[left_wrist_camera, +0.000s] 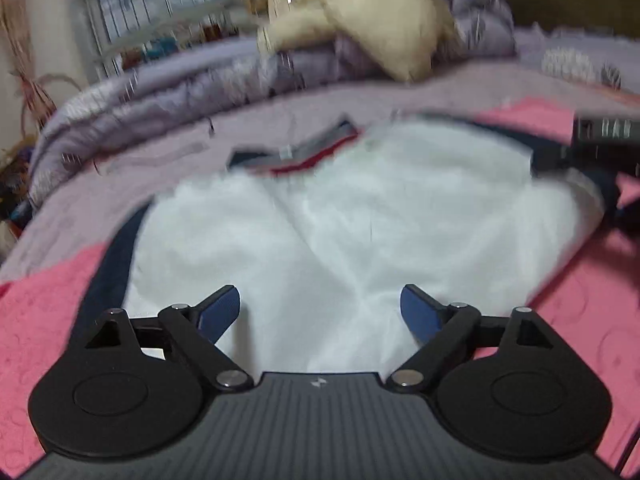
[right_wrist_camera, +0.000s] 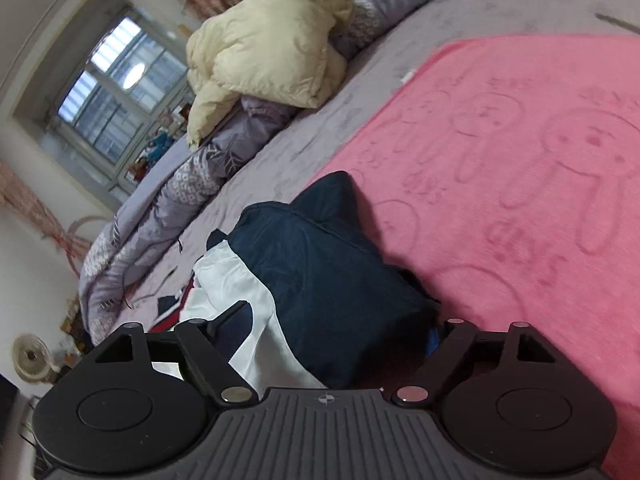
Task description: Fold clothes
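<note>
A white garment (left_wrist_camera: 340,224) with navy sleeves and a red-and-grey collar (left_wrist_camera: 304,152) lies spread on the pink blanket (left_wrist_camera: 36,320). My left gripper (left_wrist_camera: 320,312) hovers open just above its near hem, blue pads wide apart and empty. The other gripper (left_wrist_camera: 600,136) shows at the garment's right edge in this view. In the right wrist view, my right gripper (right_wrist_camera: 336,340) stands open around a bunched navy sleeve (right_wrist_camera: 328,272), with the white body (right_wrist_camera: 240,292) at its left finger. The right fingertip is hidden behind the cloth.
A cream puffy jacket (right_wrist_camera: 264,56) sits on a rumpled lilac duvet (right_wrist_camera: 192,176) along the bed's far side. The pink blanket (right_wrist_camera: 520,160) stretches to the right. A window (right_wrist_camera: 116,92) and a small fan (right_wrist_camera: 30,356) lie beyond the bed.
</note>
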A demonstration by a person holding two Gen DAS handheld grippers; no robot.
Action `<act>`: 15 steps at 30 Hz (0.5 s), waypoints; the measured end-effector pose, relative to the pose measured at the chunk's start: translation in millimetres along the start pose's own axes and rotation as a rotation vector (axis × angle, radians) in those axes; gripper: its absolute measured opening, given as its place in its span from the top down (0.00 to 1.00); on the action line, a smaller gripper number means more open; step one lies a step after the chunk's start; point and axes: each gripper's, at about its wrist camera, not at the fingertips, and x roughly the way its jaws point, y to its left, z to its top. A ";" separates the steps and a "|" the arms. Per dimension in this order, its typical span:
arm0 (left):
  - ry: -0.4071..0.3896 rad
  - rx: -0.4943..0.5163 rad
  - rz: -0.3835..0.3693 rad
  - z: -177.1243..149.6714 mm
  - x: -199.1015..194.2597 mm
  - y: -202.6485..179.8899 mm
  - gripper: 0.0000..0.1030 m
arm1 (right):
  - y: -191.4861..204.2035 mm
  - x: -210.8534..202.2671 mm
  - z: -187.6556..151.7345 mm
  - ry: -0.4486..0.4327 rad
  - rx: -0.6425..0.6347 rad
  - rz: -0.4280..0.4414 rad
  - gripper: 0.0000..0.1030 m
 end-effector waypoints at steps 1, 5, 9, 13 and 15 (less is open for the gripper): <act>-0.005 -0.023 0.010 -4.2 4.3 1.9 0.10 | 2.0 1.9 -0.7 -0.003 -0.013 -0.003 0.20; 0.002 -0.078 0.003 -5.8 1.0 8.7 0.12 | -0.6 2.2 -0.4 -0.010 -0.001 0.022 0.21; 0.018 -0.151 -0.033 -6.5 -2.1 22.9 0.10 | 0.1 7.7 3.1 0.011 0.012 0.009 0.49; -0.034 -0.226 0.102 -13.0 -27.7 59.0 0.11 | 11.4 8.3 10.4 0.064 0.007 0.016 0.80; 0.040 -0.175 0.244 -23.5 -23.7 74.7 0.11 | 30.3 1.9 12.7 0.046 -0.067 -0.003 0.84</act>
